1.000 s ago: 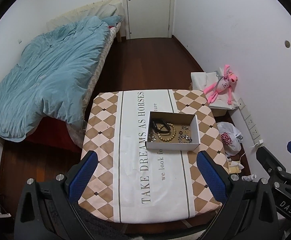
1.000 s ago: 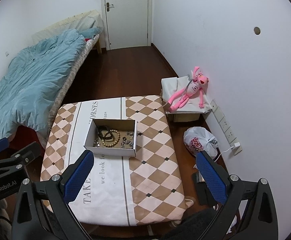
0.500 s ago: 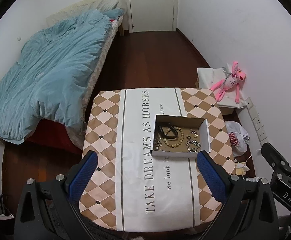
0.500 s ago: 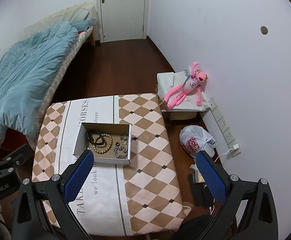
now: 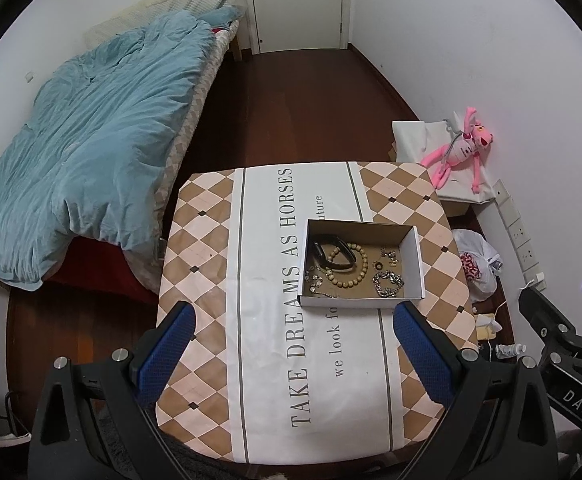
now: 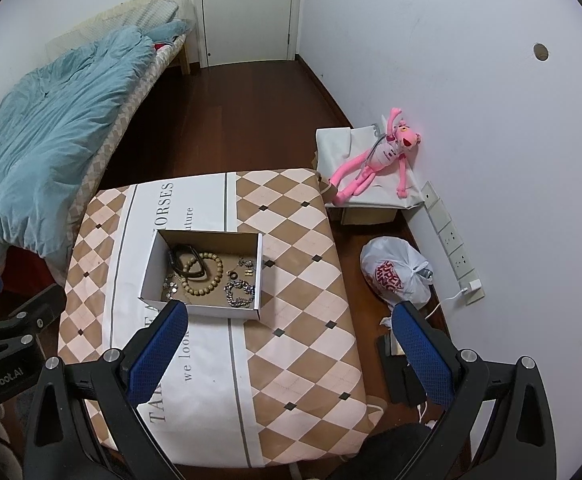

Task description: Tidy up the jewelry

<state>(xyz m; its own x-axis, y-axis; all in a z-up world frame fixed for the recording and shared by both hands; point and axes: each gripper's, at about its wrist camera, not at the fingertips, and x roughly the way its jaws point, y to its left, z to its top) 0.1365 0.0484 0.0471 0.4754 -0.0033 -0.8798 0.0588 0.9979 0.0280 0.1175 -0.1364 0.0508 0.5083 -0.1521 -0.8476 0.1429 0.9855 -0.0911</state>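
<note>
Closer now, the box [image 5: 361, 264] of jewelry sits between my left claw's [image 5: 291, 344] wide fingers; my right claw [image 6: 287, 340] hangs wide too, both held high to scout 1 pick.

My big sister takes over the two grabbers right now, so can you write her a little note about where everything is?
Left tool: open, empty, held above the checkered tablecloth.
Right tool: open, empty, also above it.
All jewelry sits jumbled in the open white cardboard box: tan wooden bead bracelet, black band, silver chain bracelet, small silver pieces.
Done: nothing sorted yet.
Left: lower a tool to the box, lift pieces out one at a time, arrange them.
</note>
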